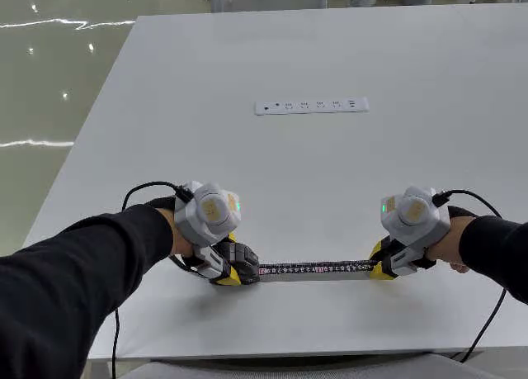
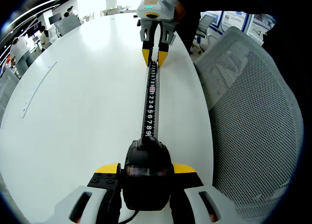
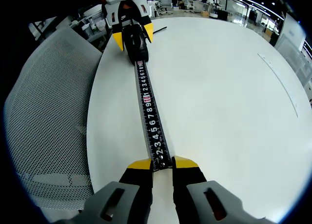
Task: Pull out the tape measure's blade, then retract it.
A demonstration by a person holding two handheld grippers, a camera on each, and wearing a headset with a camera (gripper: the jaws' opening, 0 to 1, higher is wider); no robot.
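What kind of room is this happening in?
Probably an open-plan office or lab: a large white table with a power strip, a mesh office chair, and further desks beyond.

The table [image 1: 330, 57] is plain white, and the power strip [image 1: 311, 106] on its far half is white too. The tape measure [image 2: 146, 180] is black. Its blade [image 3: 150, 114] is black with white numerals and one red block among them. The left gripper [image 2: 146, 168] and the right gripper [image 3: 161, 163] both have pale grey bodies, black jaws with yellow tips and a small green light. The sleeves [image 1: 74, 263] are black. The chair [image 2: 253, 116] at the near edge is pale grey mesh, dotted all over with fine holes. The floor [image 1: 49, 82] on the left is glossy grey-green.
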